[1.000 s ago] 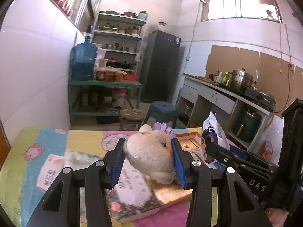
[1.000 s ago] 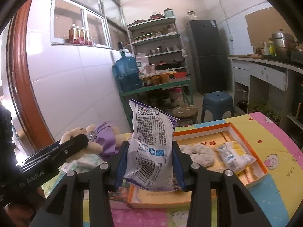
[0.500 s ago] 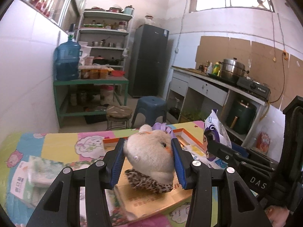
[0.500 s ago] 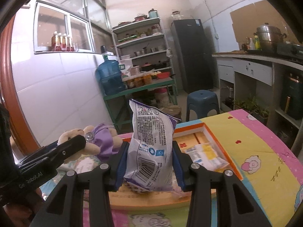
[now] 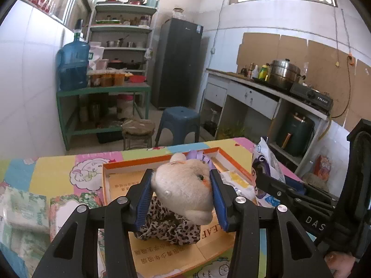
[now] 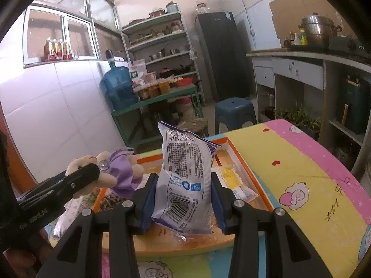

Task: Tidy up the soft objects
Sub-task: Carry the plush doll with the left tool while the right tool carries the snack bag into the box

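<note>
The left gripper [image 5: 183, 197] has its fingers [image 5: 145, 199] closed on the head of a plush bear [image 5: 183, 190], which wears a purple dress and hangs above the orange-rimmed box [image 5: 139, 161] on the bench [image 5: 58, 171]. The right gripper [image 6: 183, 199] has its fingers [image 6: 148, 202] clamped on the lower half of a snack bag [image 6: 185, 180], held upright over the same box, with the bear at about nine o'clock from it in the right wrist view. Judging by what lies in the box, the sorting is partly done: a leopard-print cloth item [image 5: 169, 227] rests on the box floor directly beneath the bear, and a few small packets [image 6: 234, 183] sit toward the three o'clock side, near the right-hand rim. Both held things hover above the box and neither is set down, so two placements look to be the step in hand. Outside the box, at about nine o'clock in the left wrist view, a pack of tissues [image 5: 23, 210] with a green print lies on the patterned cloth of the bench, and it probably remains to be gathered. The box has bare floor toward its far end, at twelve o'clock, so room seems to remain for both the bear and the bag. Whether anything more waits beyond the left edge of the bench cannot be told.
</note>
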